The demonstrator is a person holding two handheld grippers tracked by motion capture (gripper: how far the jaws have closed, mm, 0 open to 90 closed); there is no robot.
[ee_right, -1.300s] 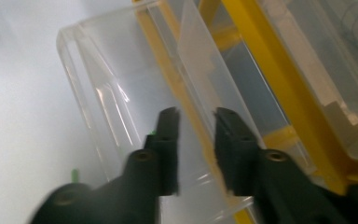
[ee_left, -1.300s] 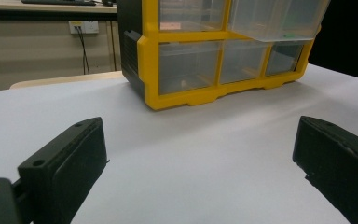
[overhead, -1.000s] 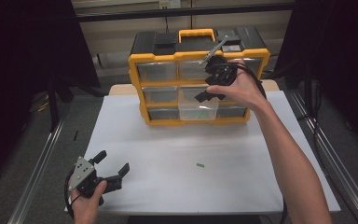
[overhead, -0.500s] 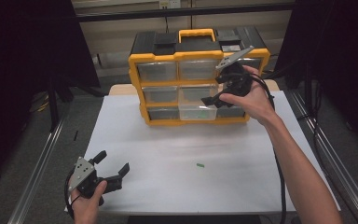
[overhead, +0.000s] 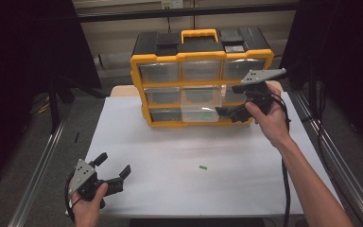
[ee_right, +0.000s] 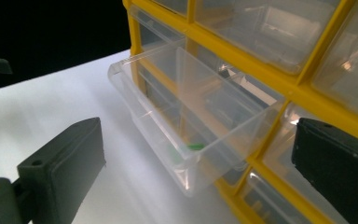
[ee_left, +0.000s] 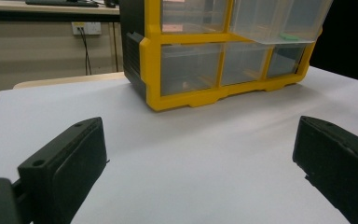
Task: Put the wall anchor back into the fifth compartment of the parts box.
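- Yellow and black frame the drawer cabinet (overhead: 201,78), which stands at the far edge of the white surface (overhead: 179,156); it holds three rows of clear drawers, with a yellow handle on its black top.
- One clear drawer (ee_right: 186,126) in the middle column is pulled partway out of the cabinet, and in my right tool's view a small green piece (ee_right: 195,146) lies at its bottom near the front wall.
- My right tool (overhead: 234,111) hovers just in front of the cabinet's lower right part, beside the pulled-out drawer; its jaws have just been opening and now stand wide apart, released, with nothing pressed between them (the drawer's front sits between the jaws in that tool's own view, but the pads do not touch it).
- My right hand (overhead: 270,120) grips the tool's body, with the grey plate on top and the cable trailing down along the forearm.
- My left tool (overhead: 116,172) rests low at the near left corner of the surface, well apart from the cabinet, jaws spread and holding nothing.
- A second small green bit (overhead: 203,167) lies alone on the surface, between the cabinet and the near edge, apart from both tools.
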